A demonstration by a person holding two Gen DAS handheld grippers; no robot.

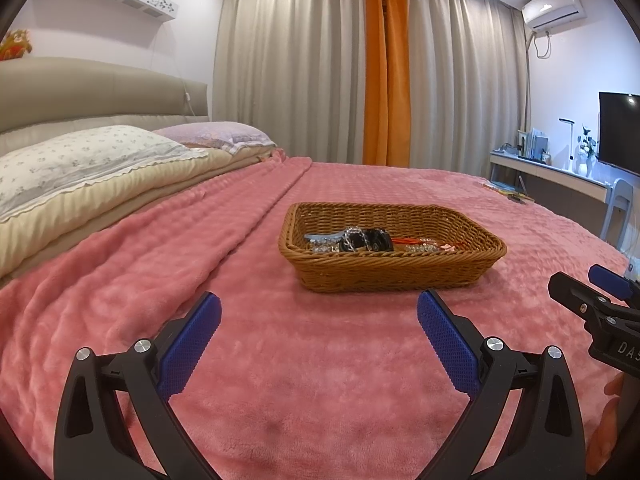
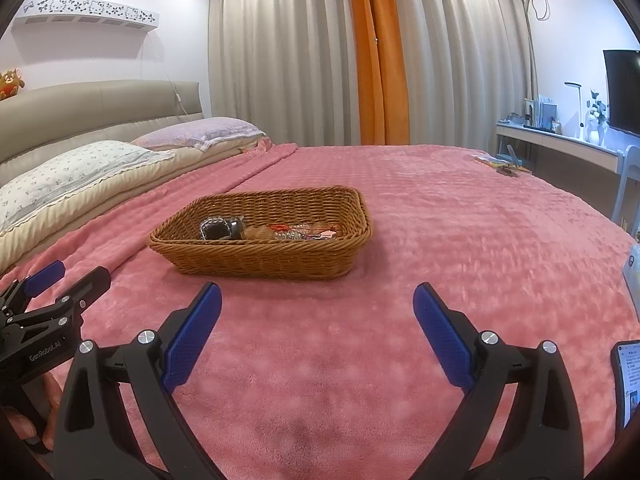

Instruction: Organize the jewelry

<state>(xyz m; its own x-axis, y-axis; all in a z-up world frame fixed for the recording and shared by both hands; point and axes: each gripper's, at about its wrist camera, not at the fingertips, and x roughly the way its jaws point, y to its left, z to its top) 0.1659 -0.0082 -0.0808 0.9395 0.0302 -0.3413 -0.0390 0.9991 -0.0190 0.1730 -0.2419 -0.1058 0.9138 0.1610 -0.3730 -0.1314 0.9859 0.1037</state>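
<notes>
A brown wicker basket [image 1: 392,268] sits on the pink blanket, ahead of both grippers; it also shows in the right wrist view [image 2: 260,260]. Inside it lie several jewelry pieces [image 1: 360,240]: a black round piece, silvery chains, beads and a red string, also visible in the right wrist view [image 2: 272,232]. My left gripper [image 1: 319,308] is open and empty, just short of the basket's near wall. My right gripper [image 2: 317,298] is open and empty, to the right of the left one and short of the basket.
The pink blanket [image 1: 300,380] covers the bed. Pillows [image 1: 80,160] and the headboard lie to the left. A phone [image 2: 628,384] lies at my right edge. Small items [image 2: 500,164] lie at the bed's far right corner. A desk with a monitor [image 2: 560,136] stands beyond.
</notes>
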